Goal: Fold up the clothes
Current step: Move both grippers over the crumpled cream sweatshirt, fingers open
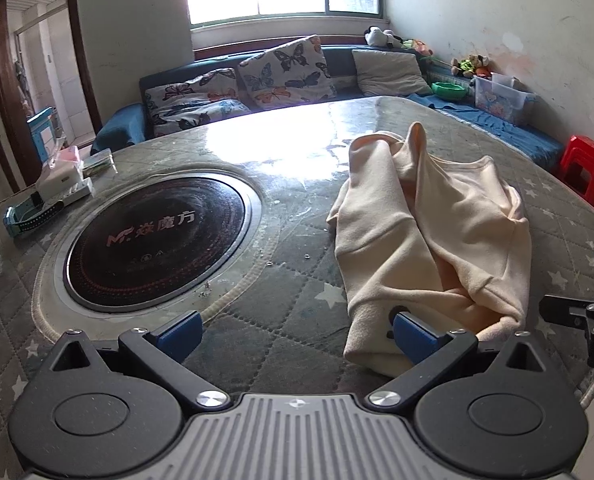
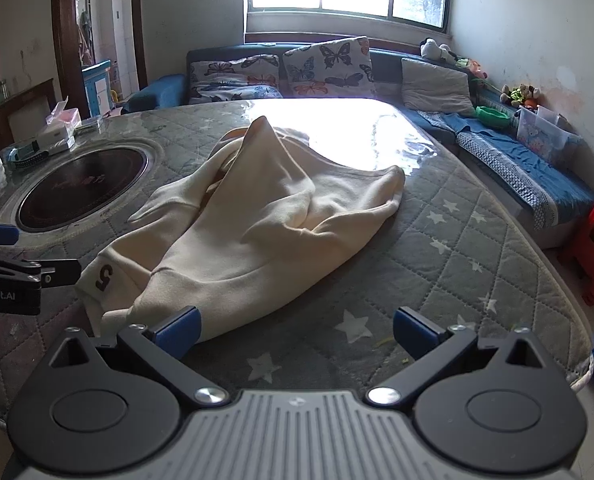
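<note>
A cream sweatshirt [image 1: 429,240] lies crumpled on the quilted grey star-print table cover [image 1: 281,308], with a dark "5" patch near its near hem [image 2: 104,278]. My left gripper [image 1: 297,336] is open just in front of the garment's near edge; its right finger [image 1: 415,338] touches or overlaps the cloth, and nothing is pinched. In the right wrist view the same sweatshirt [image 2: 265,216] spreads ahead. My right gripper [image 2: 296,330] is open at the near hem, its left finger [image 2: 179,330] at the cloth's edge. Each gripper shows at the edge of the other's view.
A round black induction hob [image 1: 153,236] is set into the table to the left. Small boxes and a tissue pack [image 1: 63,176] sit at the far left edge. A blue sofa with butterfly cushions [image 1: 285,68] runs behind. A red stool [image 1: 587,168] stands at the right.
</note>
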Tool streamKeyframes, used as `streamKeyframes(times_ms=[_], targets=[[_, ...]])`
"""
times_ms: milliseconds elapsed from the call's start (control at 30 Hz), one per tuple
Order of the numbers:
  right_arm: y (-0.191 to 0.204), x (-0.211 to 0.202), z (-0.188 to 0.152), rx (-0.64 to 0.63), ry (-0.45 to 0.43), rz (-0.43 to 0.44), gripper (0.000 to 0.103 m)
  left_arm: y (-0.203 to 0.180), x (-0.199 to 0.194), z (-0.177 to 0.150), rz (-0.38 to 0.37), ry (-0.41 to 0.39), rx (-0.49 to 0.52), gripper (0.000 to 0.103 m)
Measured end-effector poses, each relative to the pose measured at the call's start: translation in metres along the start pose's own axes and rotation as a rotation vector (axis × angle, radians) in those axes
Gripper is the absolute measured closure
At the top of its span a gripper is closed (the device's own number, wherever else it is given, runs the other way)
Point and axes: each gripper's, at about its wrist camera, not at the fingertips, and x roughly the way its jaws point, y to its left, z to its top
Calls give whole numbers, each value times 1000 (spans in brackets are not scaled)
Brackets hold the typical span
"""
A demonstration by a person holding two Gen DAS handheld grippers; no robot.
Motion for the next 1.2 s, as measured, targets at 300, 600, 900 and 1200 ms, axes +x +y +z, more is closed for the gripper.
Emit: streamKeyframes(times_ms=[300,600,900,1200], targets=[[20,-9,1,-4,4,-20,0,-2,7,6,-61,25,76,0],[24,-14,-2,11,1,-35,1,-10,8,8,-78,29,122,0],[16,-12,-8,-43,2,4,3,-15,-1,2,-30,-2,52,0],[14,-8,-13,-84,-7,54,4,-25,-6,-6,19,5,28,0]])
